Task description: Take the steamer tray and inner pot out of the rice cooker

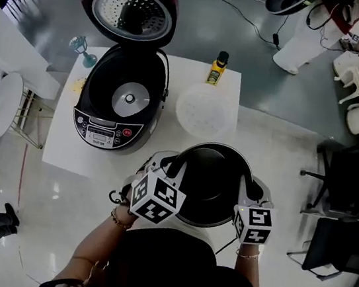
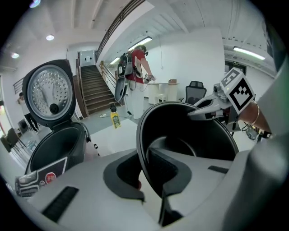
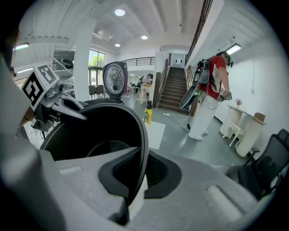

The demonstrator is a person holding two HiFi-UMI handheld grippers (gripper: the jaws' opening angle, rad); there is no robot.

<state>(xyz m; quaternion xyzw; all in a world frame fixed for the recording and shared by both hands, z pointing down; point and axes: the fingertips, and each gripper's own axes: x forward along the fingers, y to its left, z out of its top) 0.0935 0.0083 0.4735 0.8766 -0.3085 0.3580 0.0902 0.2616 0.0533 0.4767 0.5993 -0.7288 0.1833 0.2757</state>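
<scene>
I hold the black inner pot (image 1: 210, 181) out of the cooker, over the near edge of the white table (image 1: 62, 149). My left gripper (image 1: 174, 167) is shut on the pot's left rim, my right gripper (image 1: 251, 184) on its right rim. In the left gripper view the rim (image 2: 142, 135) runs between the jaws of my left gripper (image 2: 151, 173), and the right gripper (image 2: 203, 110) bites the far rim. The right gripper view shows the rim (image 3: 143, 135) pinched in my right gripper (image 3: 135, 180). The rice cooker (image 1: 120, 100) stands open and empty. The white steamer tray (image 1: 206, 110) lies on the table beside it.
A yellow bottle (image 1: 217, 68) stands at the table's far edge behind the tray. A small bluish object (image 1: 83, 48) sits at the far left corner. Black chairs (image 1: 349, 192) stand to the right, a round white stool (image 1: 3, 103) to the left. A person (image 1: 317, 26) stands farther back.
</scene>
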